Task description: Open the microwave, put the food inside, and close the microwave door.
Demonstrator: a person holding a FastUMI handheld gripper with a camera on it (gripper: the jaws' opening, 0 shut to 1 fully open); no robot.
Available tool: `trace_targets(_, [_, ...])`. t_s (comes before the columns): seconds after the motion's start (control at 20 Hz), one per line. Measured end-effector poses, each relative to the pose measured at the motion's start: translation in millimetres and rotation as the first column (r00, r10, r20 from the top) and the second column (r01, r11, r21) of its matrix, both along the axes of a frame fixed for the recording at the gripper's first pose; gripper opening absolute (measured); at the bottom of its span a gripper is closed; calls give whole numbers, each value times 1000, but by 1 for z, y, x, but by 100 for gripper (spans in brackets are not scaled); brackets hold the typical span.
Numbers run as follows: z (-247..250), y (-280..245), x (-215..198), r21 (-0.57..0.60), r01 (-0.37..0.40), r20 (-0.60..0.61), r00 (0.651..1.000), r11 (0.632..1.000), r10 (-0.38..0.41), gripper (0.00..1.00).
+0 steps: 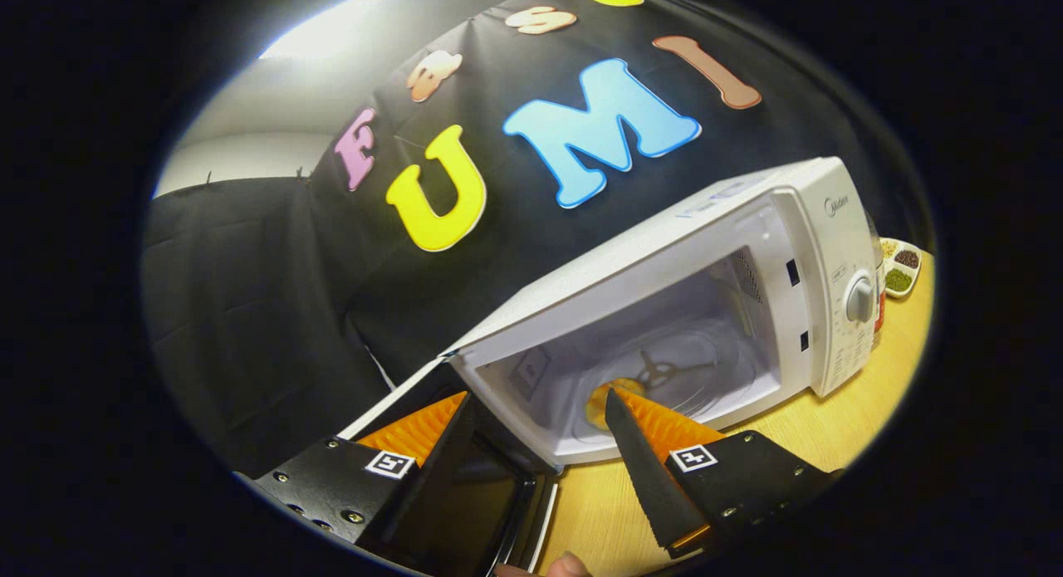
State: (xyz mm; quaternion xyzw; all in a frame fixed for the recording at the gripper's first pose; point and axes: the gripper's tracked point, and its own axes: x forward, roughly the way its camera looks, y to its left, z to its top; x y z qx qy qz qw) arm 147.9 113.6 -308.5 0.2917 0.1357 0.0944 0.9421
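The white microwave [664, 311] stands on the wooden table [839, 427], tilted in my view. Its door [477, 494] is swung wide open, and its dark glass lies just ahead of my left finger. In the cavity, a yellow piece of food [600, 404] rests at the front edge of the glass turntable [689, 369], partly hidden by my right fingertip [619, 411]. My gripper [538, 398] is open and holds nothing. The microwave's front left corner and the door hinge side lie between the fingers.
The control panel with a round knob [859, 299] is on the microwave's right side. Beyond it sits a small divided dish [901, 266] of beans and grains. A person's fingertip [569, 565] shows below the fingers. Black cloth walls the booth behind and to the left.
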Motion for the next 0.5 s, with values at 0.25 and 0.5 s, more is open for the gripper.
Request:
trace_targets(0.25, [47, 27, -74, -70, -133, 86, 987, 989, 139, 96])
trace_targets(0.5, [99, 58, -145, -161, -225, 218, 942, 961, 257, 96])
